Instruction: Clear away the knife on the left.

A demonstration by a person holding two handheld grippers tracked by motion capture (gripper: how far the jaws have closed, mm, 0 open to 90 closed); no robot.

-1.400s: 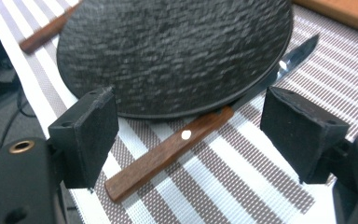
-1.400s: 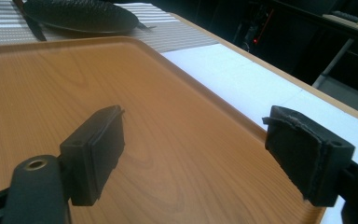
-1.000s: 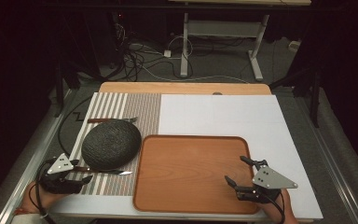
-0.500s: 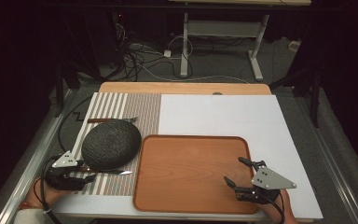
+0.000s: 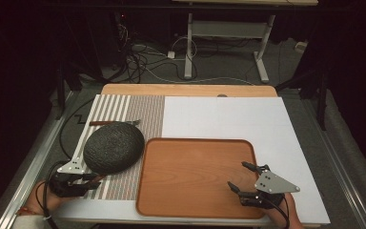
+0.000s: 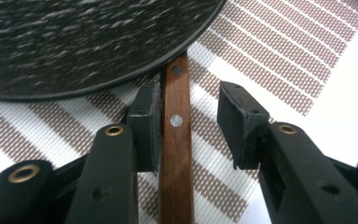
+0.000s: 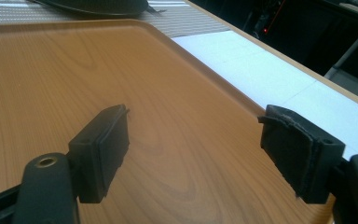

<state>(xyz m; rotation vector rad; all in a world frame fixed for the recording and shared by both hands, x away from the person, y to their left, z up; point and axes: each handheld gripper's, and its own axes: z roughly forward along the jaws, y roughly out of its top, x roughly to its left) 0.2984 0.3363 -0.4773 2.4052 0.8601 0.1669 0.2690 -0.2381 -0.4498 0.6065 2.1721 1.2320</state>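
At the lower left of the high view, the left gripper [image 5: 94,177] is sitting partly open around a wooden handle [image 6: 175,140], one pad touching it, under the dark plate [image 5: 114,147]. At the lower right, the right gripper [image 5: 240,177] is hovering wide open and empty over the wooden tray [image 5: 190,167].

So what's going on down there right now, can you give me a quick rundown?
Left gripper open, straddling a wooden handle. Handle's far end runs under the dark plate. Right gripper open, empty, over the wooden tray.
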